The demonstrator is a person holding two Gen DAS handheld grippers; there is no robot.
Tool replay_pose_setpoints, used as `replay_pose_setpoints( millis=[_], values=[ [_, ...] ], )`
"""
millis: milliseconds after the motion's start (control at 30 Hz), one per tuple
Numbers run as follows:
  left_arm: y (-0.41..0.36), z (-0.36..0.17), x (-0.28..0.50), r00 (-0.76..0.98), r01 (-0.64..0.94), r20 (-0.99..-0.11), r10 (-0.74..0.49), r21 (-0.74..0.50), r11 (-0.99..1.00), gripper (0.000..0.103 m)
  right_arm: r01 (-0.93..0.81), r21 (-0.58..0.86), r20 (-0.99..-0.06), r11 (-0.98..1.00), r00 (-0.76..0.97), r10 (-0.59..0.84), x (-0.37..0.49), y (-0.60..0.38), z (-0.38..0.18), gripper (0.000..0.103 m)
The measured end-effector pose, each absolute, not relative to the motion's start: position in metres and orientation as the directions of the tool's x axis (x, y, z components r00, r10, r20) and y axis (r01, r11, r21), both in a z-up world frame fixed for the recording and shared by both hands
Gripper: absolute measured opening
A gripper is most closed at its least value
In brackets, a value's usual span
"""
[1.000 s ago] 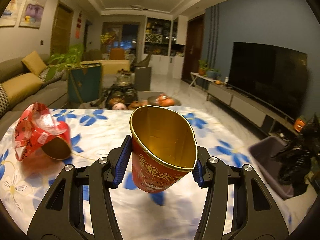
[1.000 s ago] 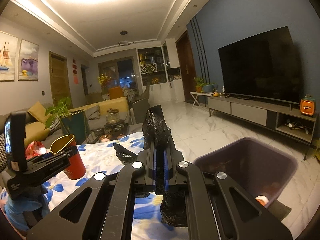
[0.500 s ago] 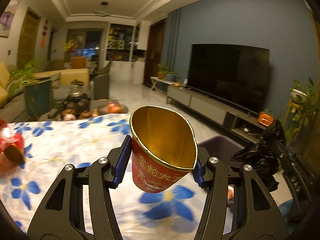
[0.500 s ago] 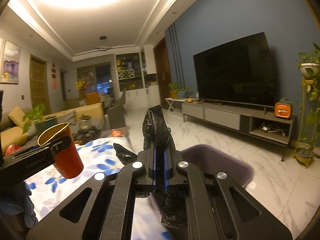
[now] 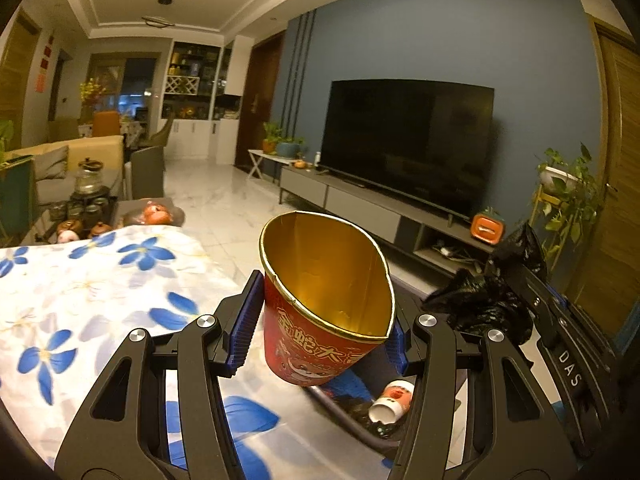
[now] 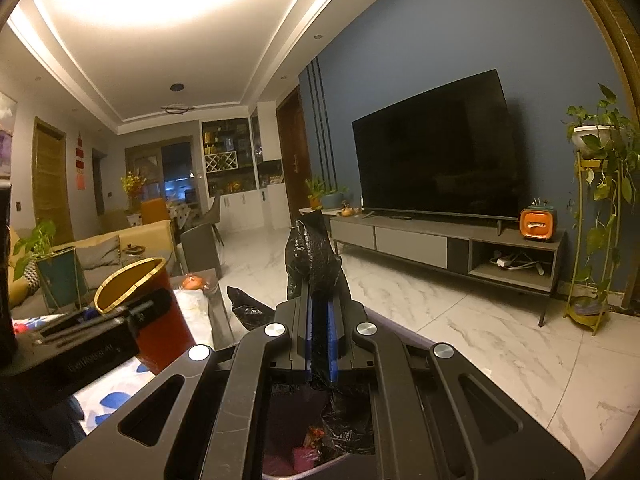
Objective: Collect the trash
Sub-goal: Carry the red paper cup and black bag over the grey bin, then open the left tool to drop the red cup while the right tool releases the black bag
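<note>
Left wrist view: the left gripper (image 5: 320, 320), pinching the red cup (image 5: 320, 304), has swung from the table (image 5: 80, 280) to above the bin (image 5: 360, 404), ready to drop, while the right gripper (image 6: 320, 320) stays pressed on the black bag (image 6: 312, 256).

Open marble floor (image 6: 460, 320) right of bin (image 5: 360, 412), table edge (image 5: 208, 272) left, right claw (image 5: 516, 292) crowding above

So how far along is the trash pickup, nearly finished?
Partly. Some trash, including a small cup, already lies in the bin. In hand: the left gripper squeezes a red cup above the bin's near edge, and the right gripper pinches a black bag. Both remain to drop; further trash is not in view.
</note>
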State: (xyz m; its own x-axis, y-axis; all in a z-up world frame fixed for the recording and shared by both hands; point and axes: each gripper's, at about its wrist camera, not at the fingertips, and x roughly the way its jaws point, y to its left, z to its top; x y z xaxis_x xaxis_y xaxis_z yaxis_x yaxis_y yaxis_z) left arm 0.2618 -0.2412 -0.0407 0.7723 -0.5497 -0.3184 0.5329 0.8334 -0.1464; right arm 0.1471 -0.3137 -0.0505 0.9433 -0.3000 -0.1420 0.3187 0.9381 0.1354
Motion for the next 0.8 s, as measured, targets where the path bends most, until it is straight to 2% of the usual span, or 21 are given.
replay_pose_setpoints(
  millis=[800],
  values=[
    [-0.276, -0.078, 0.291, 0.676, 0.615, -0.385, -0.628, -0.173, 0.769, 0.057, 0.306, 0.132, -0.167, 0.943, 0.944, -0.283, 0.169, -0.321, -0.063, 0.007]
  ],
)
